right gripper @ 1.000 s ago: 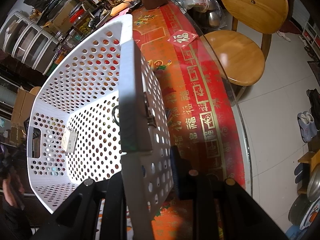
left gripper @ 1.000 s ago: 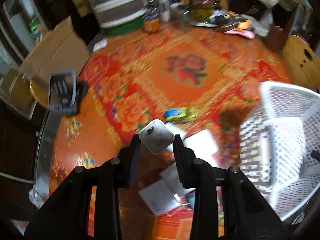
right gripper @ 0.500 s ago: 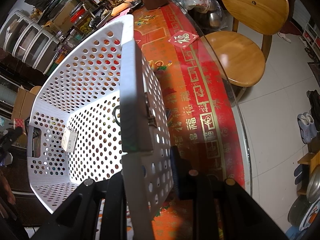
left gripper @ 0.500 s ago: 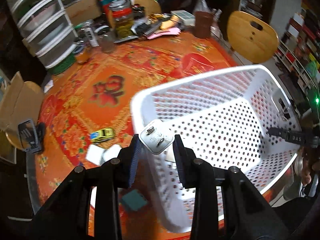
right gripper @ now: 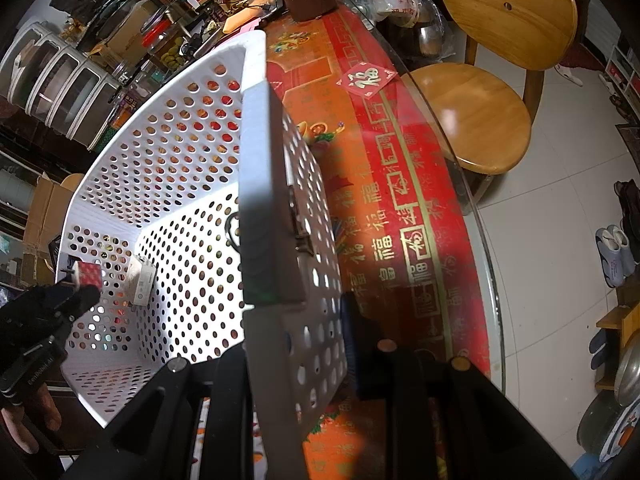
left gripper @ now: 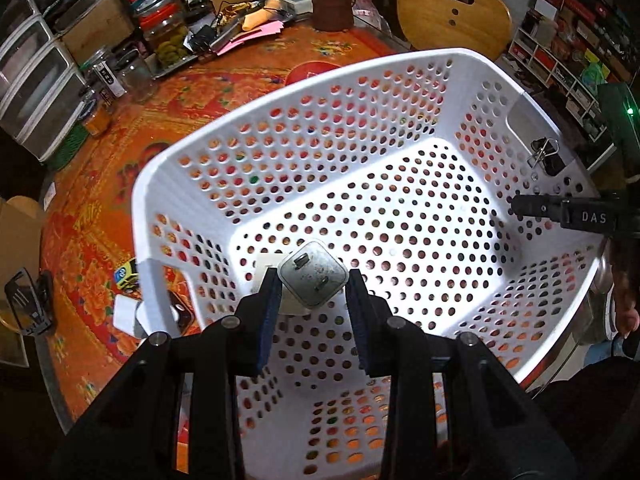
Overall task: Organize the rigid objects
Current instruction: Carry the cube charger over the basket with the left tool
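White plastic plug adapter (left gripper: 313,276), prongs toward the lens, sits clenched in your left gripper (left gripper: 312,296); jaws press its two side faces. It hangs over the perforated basket (left gripper: 400,128), above the near end of the basket floor, w/ a white card (left gripper: 265,265) lying on the floor just behind it. Your right gripper (right gripper: 296,344) has its jaws clamped on the basket's far rim beside a binder clip (left gripper: 544,152), pinning the wall. Outside the basket's near wall, on the counter (left gripper: 132,168): a toy car (left gripper: 127,277) and other small pieces, still unsorted. Handling, judged: adapter is light, stiff, smooth-sided, so it may slip or twist if grip eases; flat sides are the right hold, not the prongs. Approx. next: lower toward basket floor, then release; a short drop should do no harm.
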A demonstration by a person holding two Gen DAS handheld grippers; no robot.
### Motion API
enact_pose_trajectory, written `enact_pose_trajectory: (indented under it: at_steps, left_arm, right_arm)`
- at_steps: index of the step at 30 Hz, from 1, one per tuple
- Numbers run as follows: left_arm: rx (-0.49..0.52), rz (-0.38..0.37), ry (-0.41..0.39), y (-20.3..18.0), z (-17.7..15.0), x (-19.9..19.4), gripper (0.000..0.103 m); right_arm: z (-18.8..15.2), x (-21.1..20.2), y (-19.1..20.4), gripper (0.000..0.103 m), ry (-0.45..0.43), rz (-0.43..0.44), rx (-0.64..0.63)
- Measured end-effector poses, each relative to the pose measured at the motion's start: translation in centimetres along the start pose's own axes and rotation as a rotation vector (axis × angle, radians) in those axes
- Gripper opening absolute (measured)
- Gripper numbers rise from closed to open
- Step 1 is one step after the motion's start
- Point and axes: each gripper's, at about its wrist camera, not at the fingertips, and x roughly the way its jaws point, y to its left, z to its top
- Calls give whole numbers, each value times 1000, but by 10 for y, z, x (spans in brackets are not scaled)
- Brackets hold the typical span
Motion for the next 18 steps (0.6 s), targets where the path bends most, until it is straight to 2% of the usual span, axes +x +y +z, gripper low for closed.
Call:
enact_pose_trajectory:
  at_steps: [8,18]
  left_arm:
    - [-11,-4,25,-4,-6,16,31]
    - [-23,2,21,-1,-6,16,31]
  right_arm:
    - [-1,0,-1,21,-2,3,1]
    - [-1,0,-2,21,-3,3,0]
